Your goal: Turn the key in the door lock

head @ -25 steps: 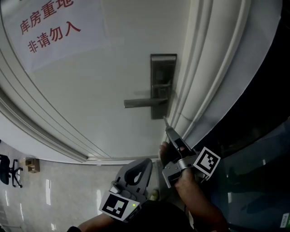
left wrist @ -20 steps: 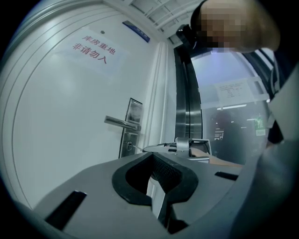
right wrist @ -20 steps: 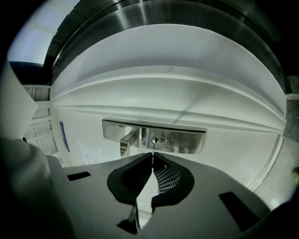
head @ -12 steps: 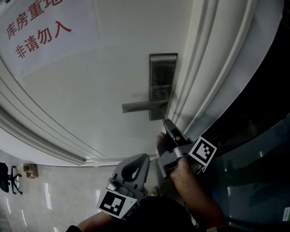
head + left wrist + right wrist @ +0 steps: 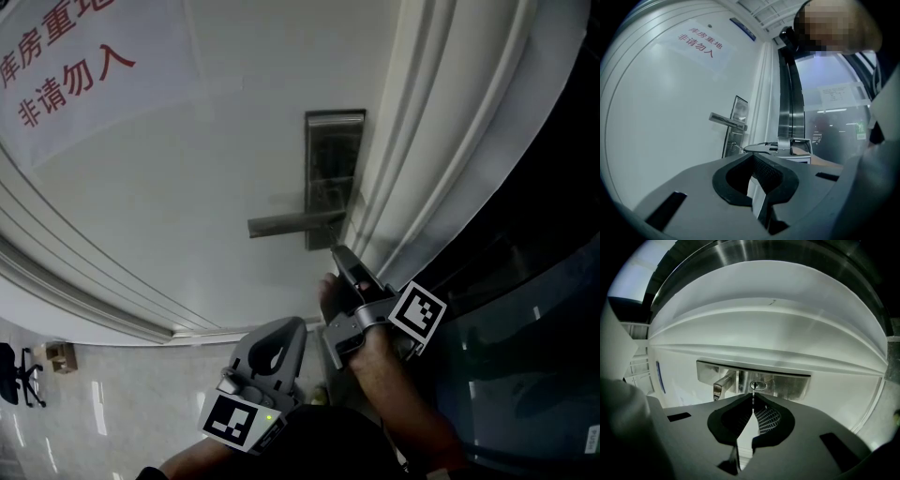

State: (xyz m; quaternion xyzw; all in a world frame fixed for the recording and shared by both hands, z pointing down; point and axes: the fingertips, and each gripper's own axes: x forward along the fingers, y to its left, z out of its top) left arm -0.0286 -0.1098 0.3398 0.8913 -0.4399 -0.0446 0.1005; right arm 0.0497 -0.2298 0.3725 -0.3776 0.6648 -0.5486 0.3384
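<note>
In the head view the right gripper (image 5: 339,255) points its tip at the lower end of the lock plate (image 5: 333,155), just under the lever handle (image 5: 291,224). What it pinches is too small to make out there. The white door (image 5: 234,122) carries a red-lettered sign (image 5: 66,66) that is cut off at the frame edge. The left gripper (image 5: 286,337) hangs lower, well apart from the lock. It is over a glossy tiled floor (image 5: 122,403), with an office chair (image 5: 19,375) and a small box (image 5: 62,353) at the far left. The left gripper view shows its own jaws pressed together on nothing. It also shows, side-on, the key (image 5: 735,146) bridging the right gripper's tip and the plate. Only the right gripper view shows those jaws clenched on the key, seen edge-on as a thin line reaching the keyhole (image 5: 758,386). How deep the key sits cannot be told.
</note>
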